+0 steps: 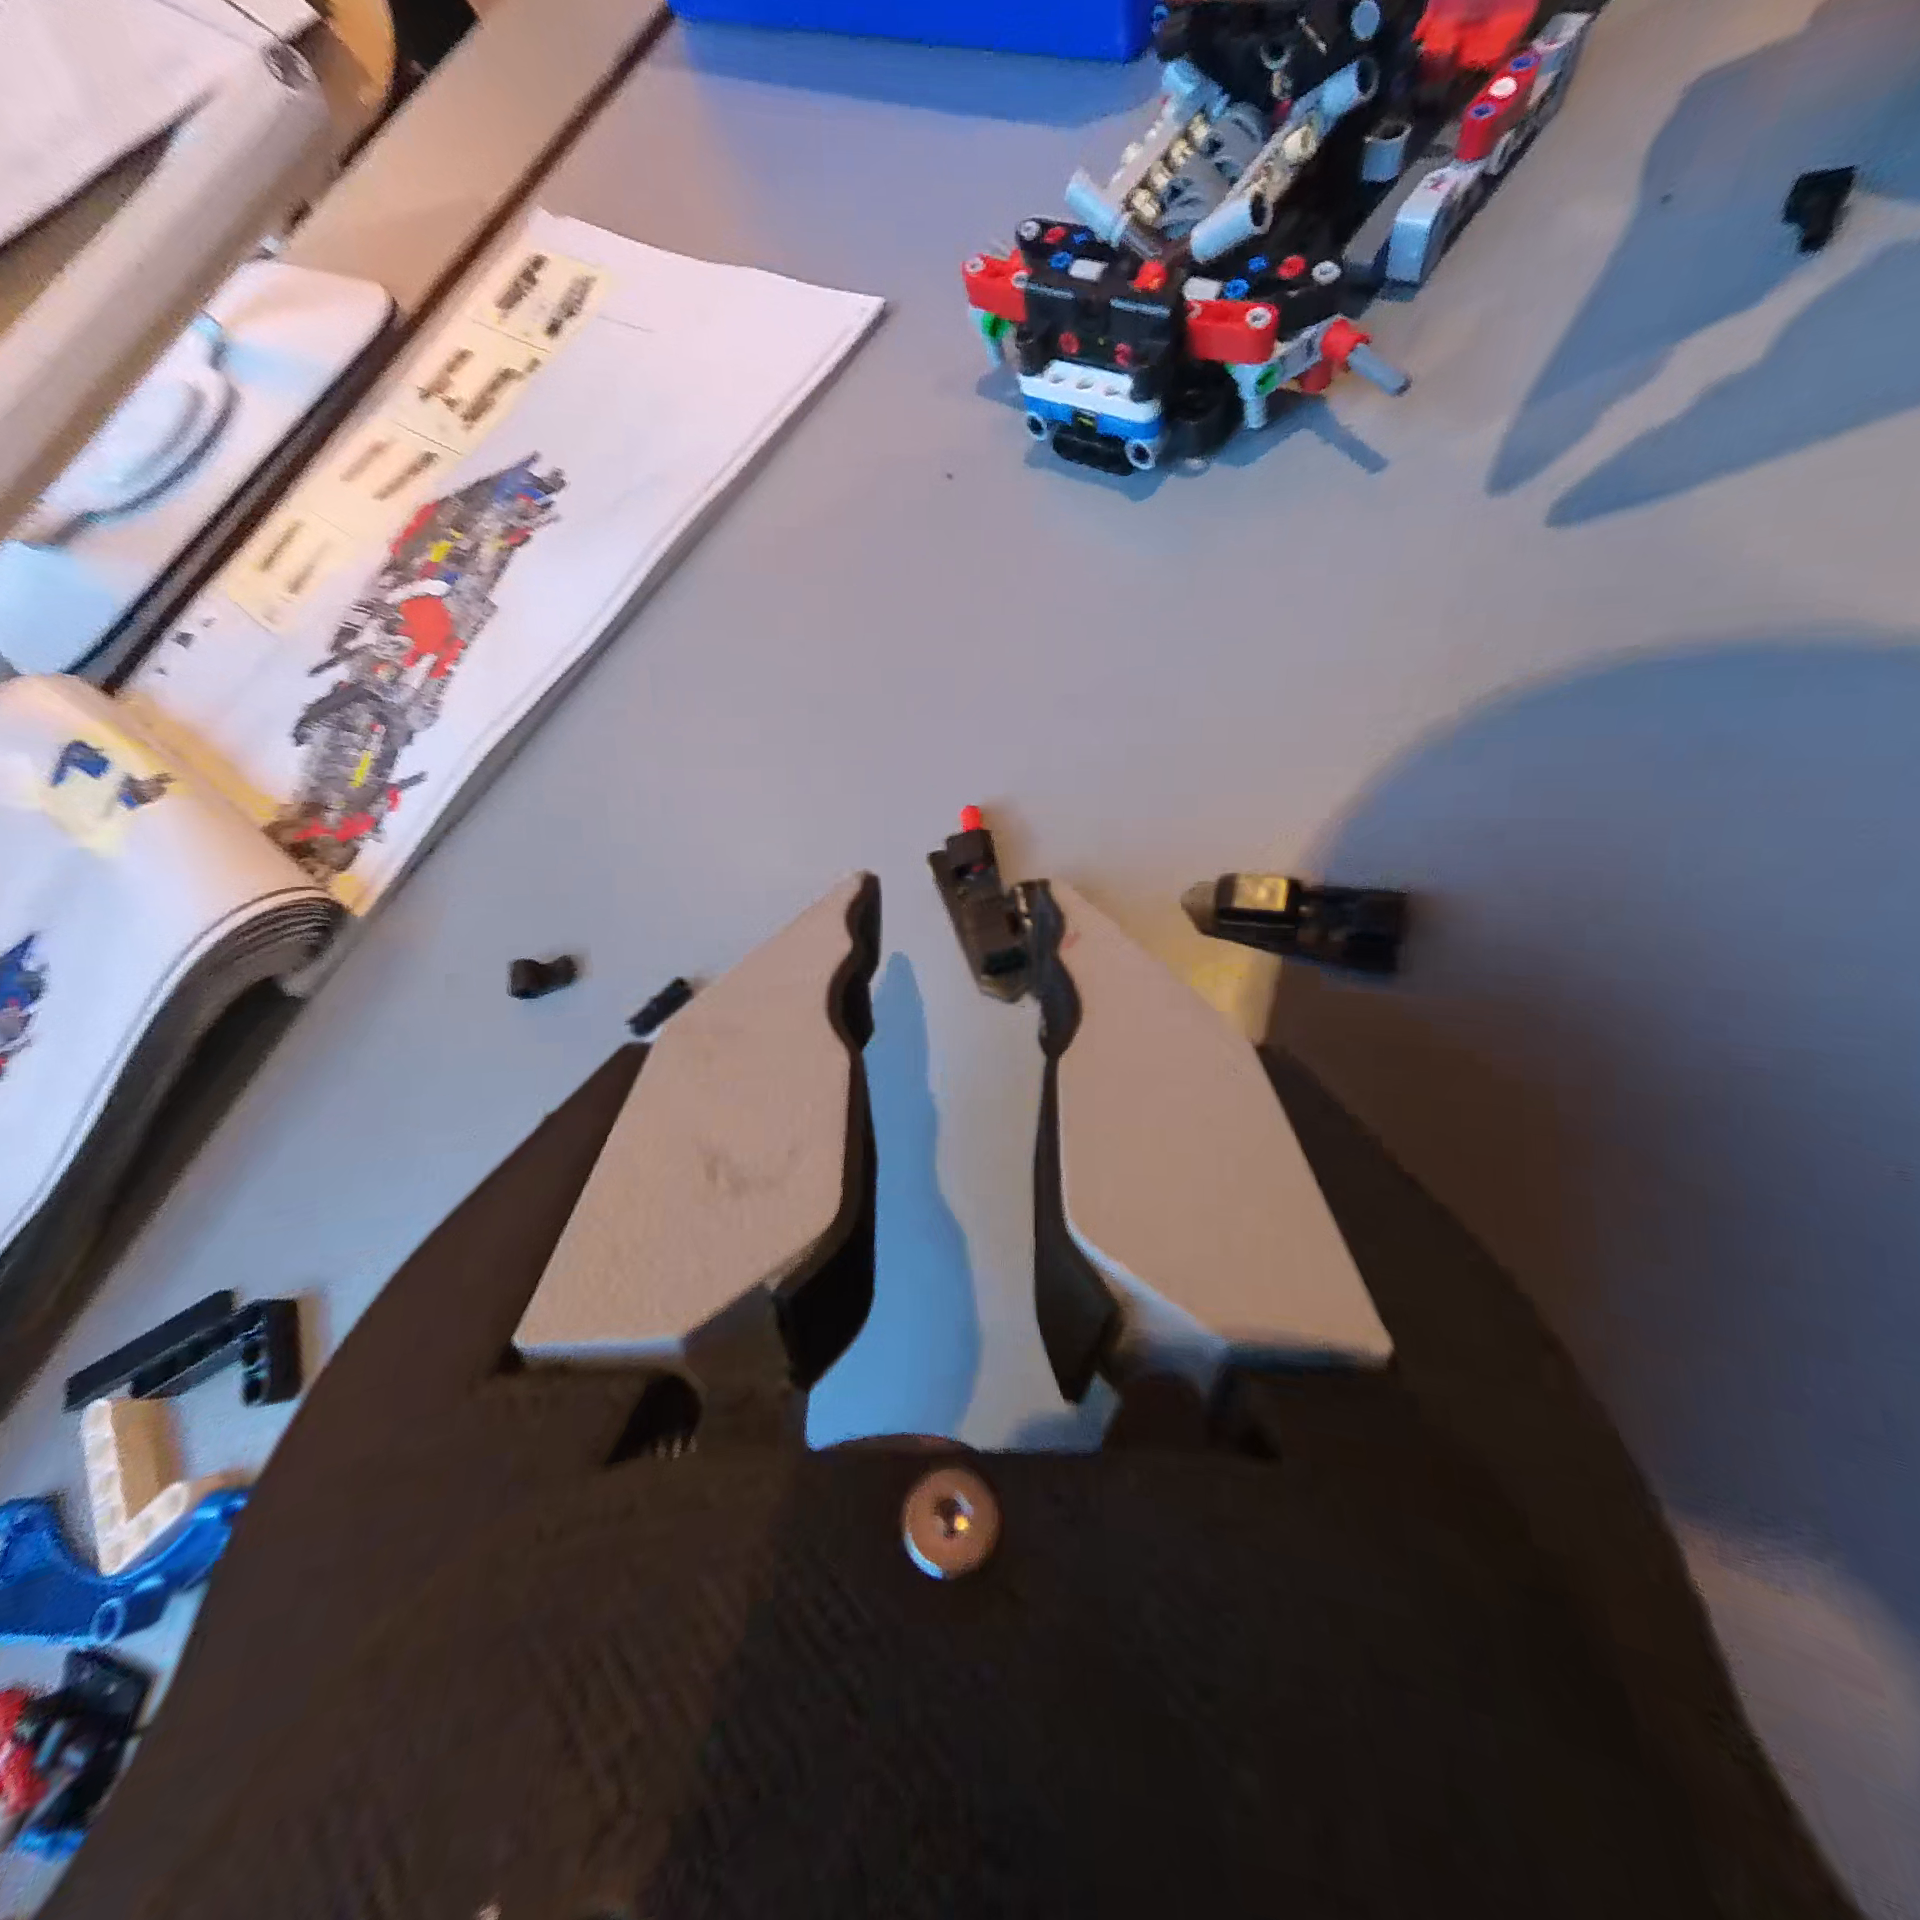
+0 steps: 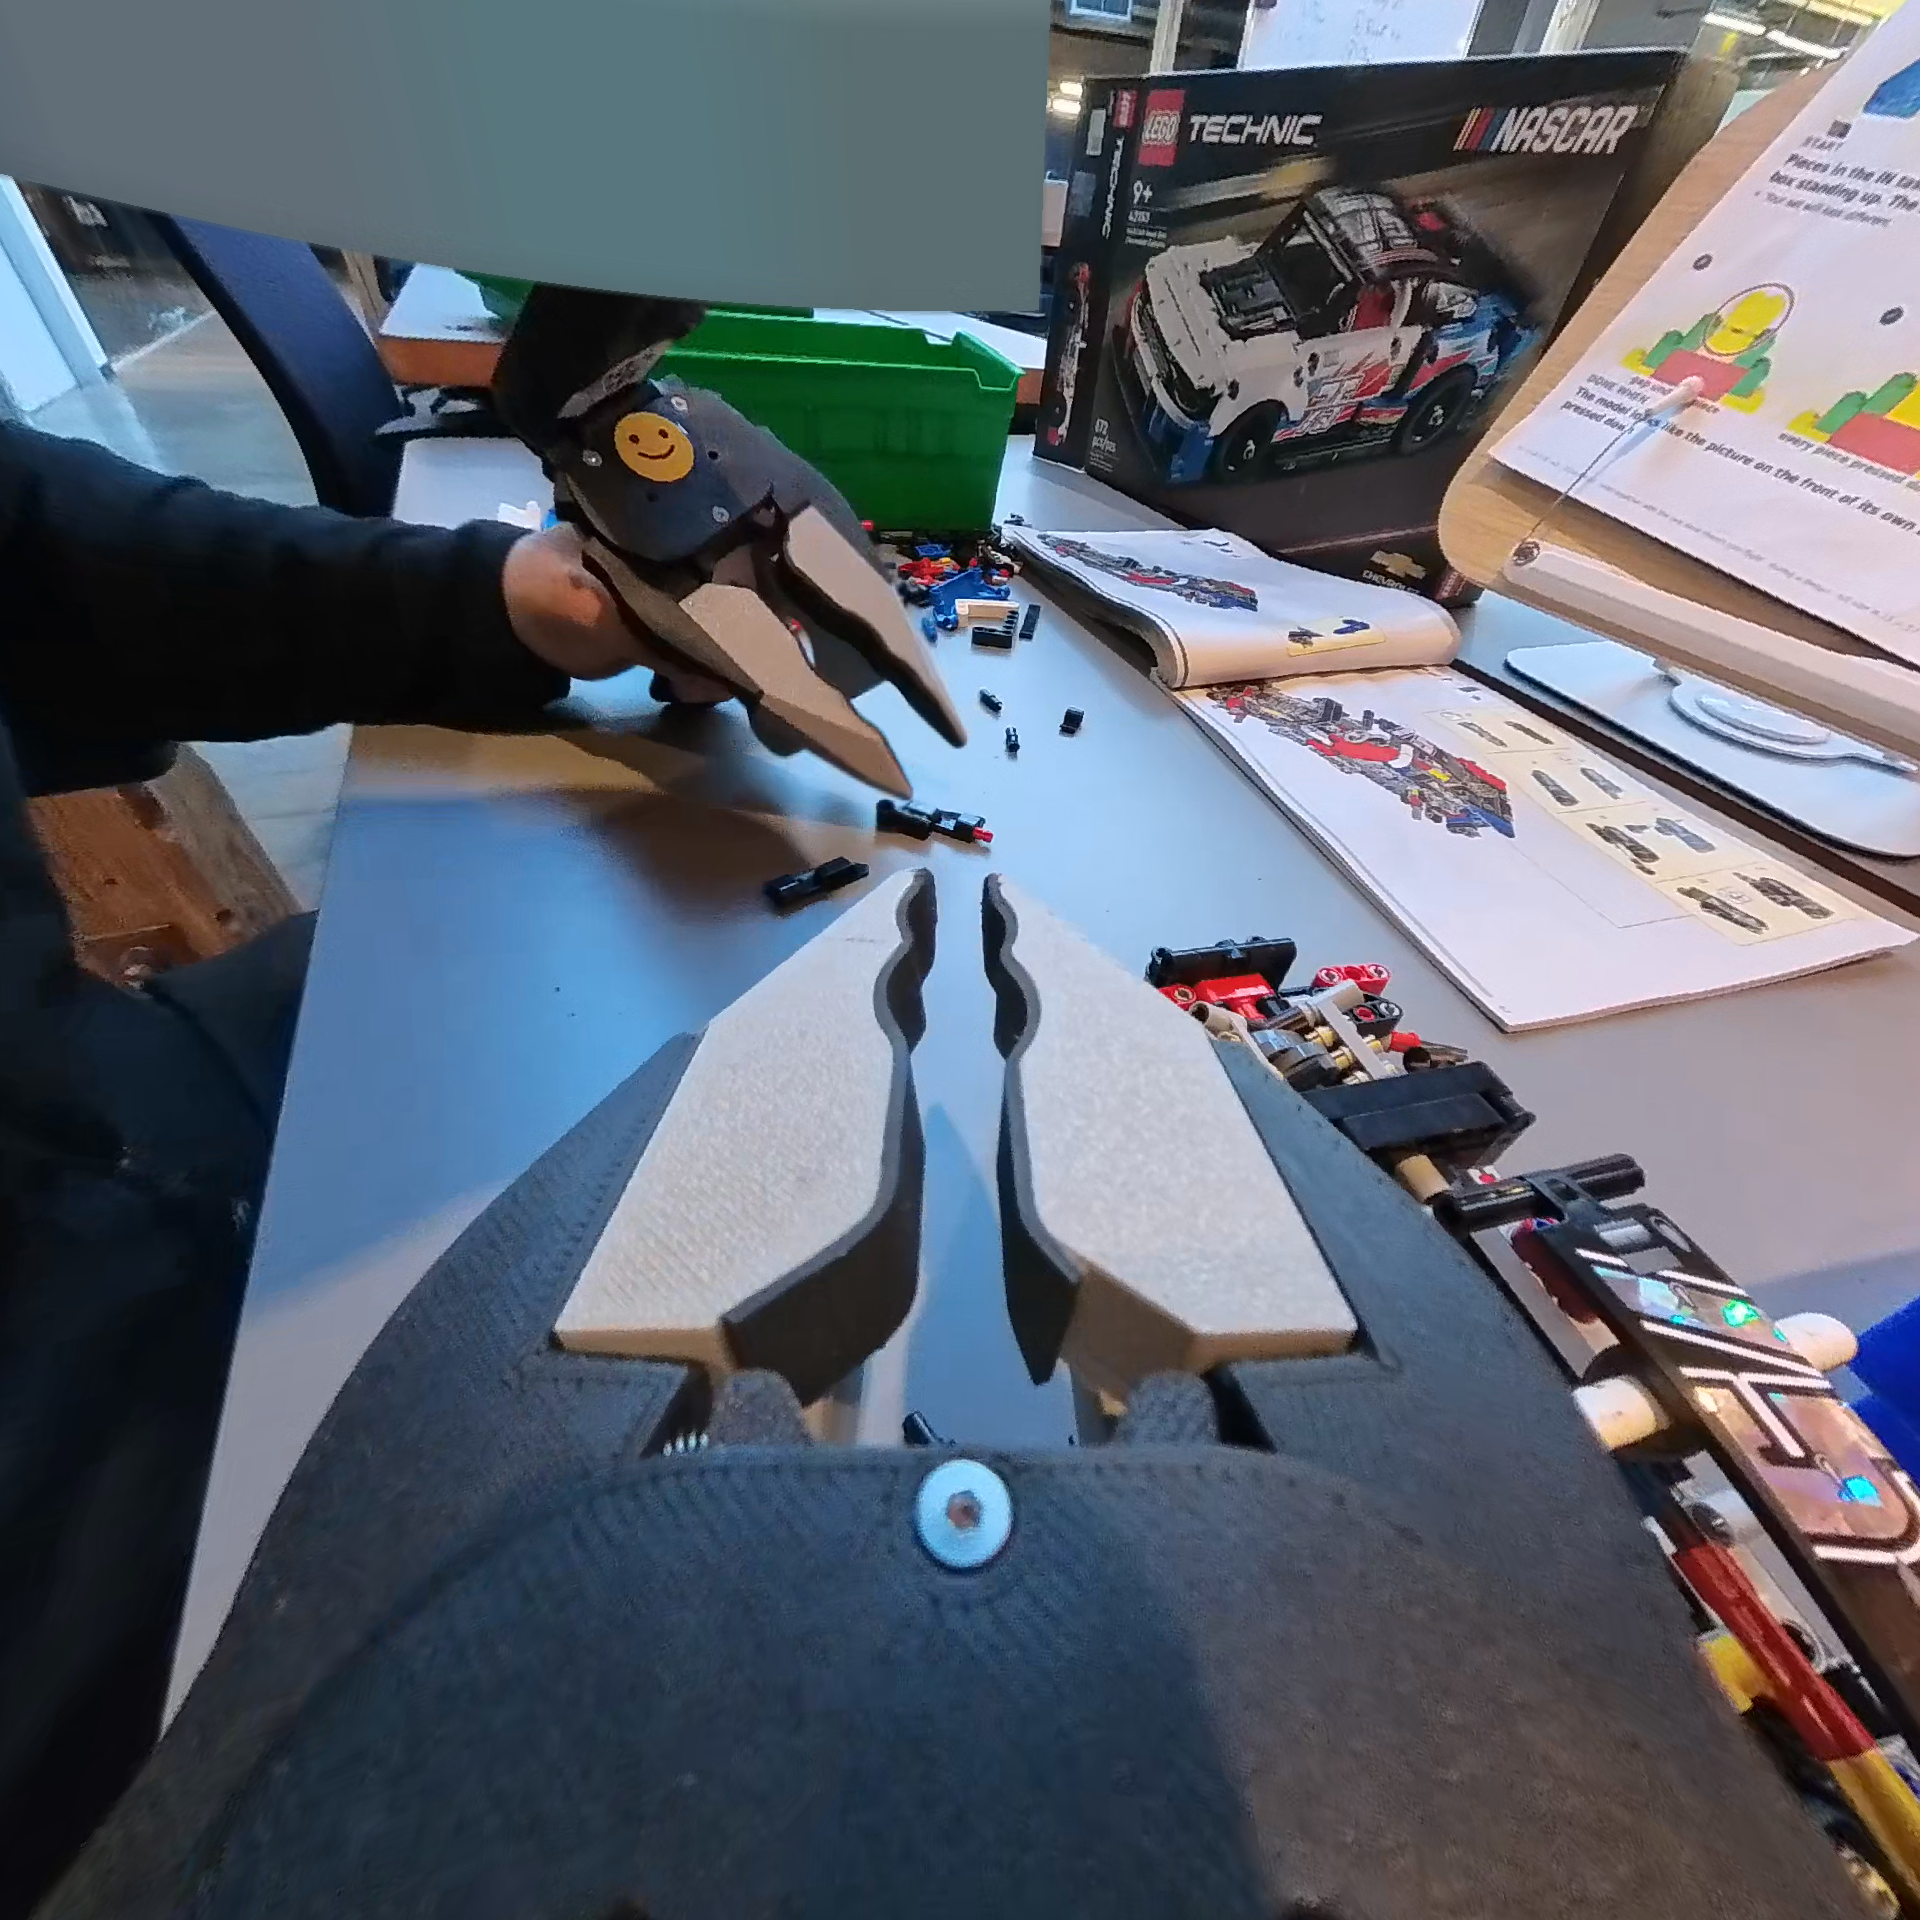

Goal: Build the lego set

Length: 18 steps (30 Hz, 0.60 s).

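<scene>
My left gripper (image 1: pixel 956 904) is open and empty, its tips low over the grey table. A small black piece with a red pin (image 1: pixel 971 904) lies on the table by its right fingertip, not held. The right wrist view shows the same gripper (image 2: pixel 930 764) just above and left of that piece (image 2: pixel 930 821). A second black piece (image 1: pixel 1299 920) lies to the right; it also shows in the right wrist view (image 2: pixel 816 881). My right gripper (image 2: pixel 958 899) is empty, its jaws a narrow gap apart, just short of both pieces. The partly built car chassis (image 1: pixel 1247 260) stands farther back.
The open instruction booklet (image 1: pixel 499 571) lies to the left. Tiny black pieces (image 1: pixel 540 977) and loose blue, white and black parts (image 1: pixel 125 1538) lie near it. The chassis (image 2: pixel 1382 1070) runs along my right gripper's right side. A green bin (image 2: pixel 852 405) and the set's box (image 2: pixel 1351 312) stand behind. The gap from one gripper's tips to the other's is roughly 15 cm.
</scene>
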Tool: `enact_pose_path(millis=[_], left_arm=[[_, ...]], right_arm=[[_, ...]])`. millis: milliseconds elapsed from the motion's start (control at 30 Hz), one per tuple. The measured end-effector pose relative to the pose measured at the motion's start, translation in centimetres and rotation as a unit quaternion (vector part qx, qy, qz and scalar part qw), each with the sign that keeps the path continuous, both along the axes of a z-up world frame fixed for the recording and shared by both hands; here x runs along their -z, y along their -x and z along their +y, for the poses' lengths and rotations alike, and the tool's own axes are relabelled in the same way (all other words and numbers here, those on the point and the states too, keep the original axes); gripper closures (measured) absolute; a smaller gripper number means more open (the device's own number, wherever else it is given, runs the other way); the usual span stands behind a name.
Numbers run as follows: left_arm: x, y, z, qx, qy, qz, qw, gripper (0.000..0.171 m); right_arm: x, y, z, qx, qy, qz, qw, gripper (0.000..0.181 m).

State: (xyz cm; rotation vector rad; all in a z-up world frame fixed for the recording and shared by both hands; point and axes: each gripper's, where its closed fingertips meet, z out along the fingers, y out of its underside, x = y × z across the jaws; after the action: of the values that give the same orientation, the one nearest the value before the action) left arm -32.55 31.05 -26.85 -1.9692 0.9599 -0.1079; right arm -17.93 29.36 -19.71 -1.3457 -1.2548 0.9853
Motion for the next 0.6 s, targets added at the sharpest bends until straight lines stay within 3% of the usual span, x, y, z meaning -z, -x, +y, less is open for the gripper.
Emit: enact_pose_path(millis=[100,233,600], left_arm=[[1.4,-0.1,-0.5,-0.002,0.042,0.020,0.999,0.144],[1.7,-0.1,-0.9,0.003,0.062,0.015,0.998,0.158],[1.6,4.2,-3.3,0.008,0.076,0.021,0.997,0.152]], right_arm=[[-0.2,0.0,-0.1,0.001,-0.007,0.002,1.000,0.176],[-0.3,-0.1,-0.1,0.003,-0.009,0.004,1.000,0.177],[-0.2,0.0,-0.3,0.001,-0.016,0.002,1.000,0.177]])
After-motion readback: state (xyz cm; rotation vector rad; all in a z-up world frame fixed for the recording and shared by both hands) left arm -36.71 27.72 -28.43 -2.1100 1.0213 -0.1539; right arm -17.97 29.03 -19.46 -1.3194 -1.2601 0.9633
